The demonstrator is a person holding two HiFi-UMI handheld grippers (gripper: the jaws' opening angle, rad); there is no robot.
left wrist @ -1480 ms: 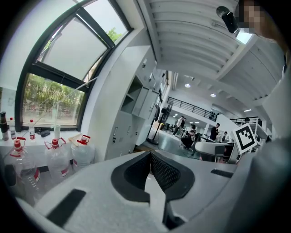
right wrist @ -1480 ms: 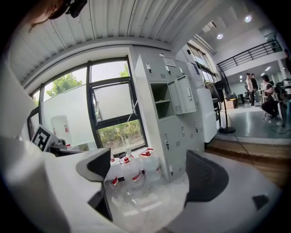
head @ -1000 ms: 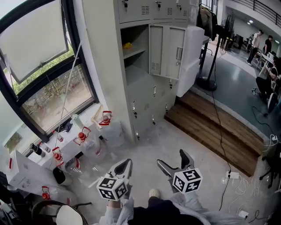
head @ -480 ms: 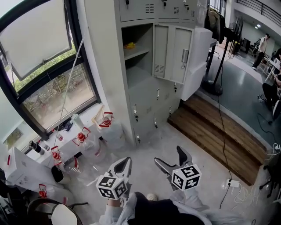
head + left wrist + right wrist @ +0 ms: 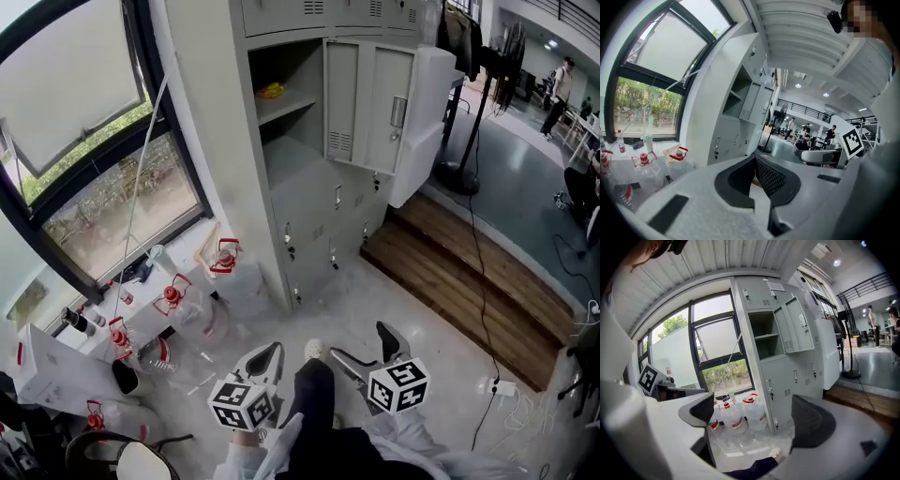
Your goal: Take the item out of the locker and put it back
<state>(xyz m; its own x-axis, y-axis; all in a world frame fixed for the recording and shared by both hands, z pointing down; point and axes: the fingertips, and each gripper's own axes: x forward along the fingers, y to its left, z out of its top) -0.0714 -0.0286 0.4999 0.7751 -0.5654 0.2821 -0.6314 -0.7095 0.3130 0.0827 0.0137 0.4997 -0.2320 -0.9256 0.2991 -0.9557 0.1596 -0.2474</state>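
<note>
The grey locker (image 5: 309,187) stands ahead, its upper compartment open and the door (image 5: 370,103) swung out to the right. On the shelf inside lies a small yellow item (image 5: 271,91). My left gripper (image 5: 262,359) is low in the head view, far short of the locker, with its jaws together and nothing between them; the left gripper view shows that gripper (image 5: 753,161) the same way. My right gripper (image 5: 364,345) is beside it, jaws spread wide and empty. The right gripper (image 5: 757,416) faces the locker (image 5: 783,348) from a distance.
Water jugs with red caps (image 5: 225,258) (image 5: 173,295) stand on the floor left of the locker, under the window (image 5: 112,197). A wooden step (image 5: 459,281) with a cable over it runs along the right. The person's dark trouser leg and white shoe (image 5: 314,349) show between the grippers.
The person has stepped forward: a leg and a white shoe now reach out between the grippers, and the locker sits slightly nearer. Neither gripper has changed its jaws.
</note>
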